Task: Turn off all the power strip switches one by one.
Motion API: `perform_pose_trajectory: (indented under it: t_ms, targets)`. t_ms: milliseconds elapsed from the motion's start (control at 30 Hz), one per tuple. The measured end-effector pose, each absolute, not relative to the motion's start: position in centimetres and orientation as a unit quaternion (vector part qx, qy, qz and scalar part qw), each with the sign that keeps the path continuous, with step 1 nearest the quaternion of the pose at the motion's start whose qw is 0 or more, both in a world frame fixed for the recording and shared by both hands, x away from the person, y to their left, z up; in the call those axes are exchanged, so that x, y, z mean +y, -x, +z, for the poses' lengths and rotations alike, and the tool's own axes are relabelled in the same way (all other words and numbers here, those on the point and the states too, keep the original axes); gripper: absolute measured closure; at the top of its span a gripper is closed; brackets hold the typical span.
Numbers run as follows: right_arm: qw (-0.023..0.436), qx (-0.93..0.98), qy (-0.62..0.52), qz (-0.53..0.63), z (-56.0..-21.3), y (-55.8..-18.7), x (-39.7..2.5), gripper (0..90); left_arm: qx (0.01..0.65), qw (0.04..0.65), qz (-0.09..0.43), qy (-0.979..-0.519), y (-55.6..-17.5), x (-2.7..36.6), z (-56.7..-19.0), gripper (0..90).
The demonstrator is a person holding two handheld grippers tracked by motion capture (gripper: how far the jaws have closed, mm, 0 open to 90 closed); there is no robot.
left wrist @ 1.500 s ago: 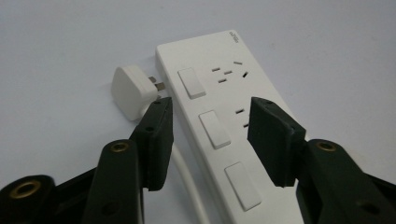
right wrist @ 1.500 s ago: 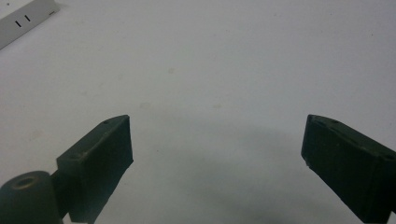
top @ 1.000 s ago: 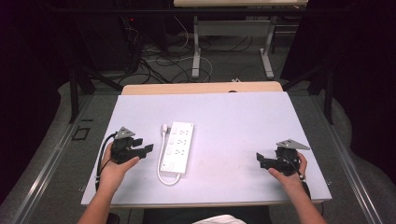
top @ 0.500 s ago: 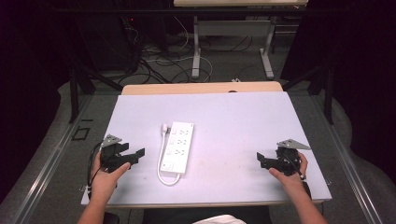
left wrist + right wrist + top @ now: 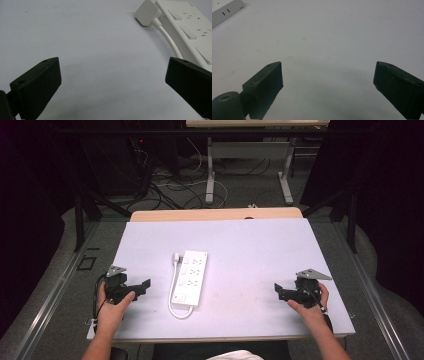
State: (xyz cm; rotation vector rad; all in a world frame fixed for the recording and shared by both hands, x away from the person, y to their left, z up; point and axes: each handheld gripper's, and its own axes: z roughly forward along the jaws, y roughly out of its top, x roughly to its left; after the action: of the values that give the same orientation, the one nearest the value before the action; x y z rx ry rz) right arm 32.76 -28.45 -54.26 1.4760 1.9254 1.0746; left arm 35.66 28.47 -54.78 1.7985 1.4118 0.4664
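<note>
On the pale bench (image 5: 250, 250), near its middle and a little toward 9 o'clock, lies a white power strip (image 5: 190, 277) with its long side running from 6 to 12 o'clock, its white cord (image 5: 172, 292) looping off the 6 o'clock end and back up the 9 o'clock side to a white plug (image 5: 147, 12) at the far end. At about 8 o'clock the left tool (image 5: 142, 286) rests low over the bench, jaws spread wide and gripping nothing, near the strip but apart from it. At about 4 o'clock the right tool (image 5: 278, 291) sits well apart from the strip, jaws likewise wide and empty.
</note>
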Motion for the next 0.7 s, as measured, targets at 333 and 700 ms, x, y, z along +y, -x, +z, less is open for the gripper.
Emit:
perform_pose_trajectory:
  t_ms: [333, 700]
  targets:
    - [0.242, 0.704, -0.542, 0.390, -54.36, -32.81, -28.33, 8.2, 0.570, 0.389, 0.185, -0.700, -36.05, 29.33, -55.13, 0.2]
    - [0.241, 0.705, -0.540, 0.390, -54.43, -32.91, -28.51, 8.3, 0.577, 0.377, 0.177, -0.702, -36.35, 29.18, -55.44, 0.2]
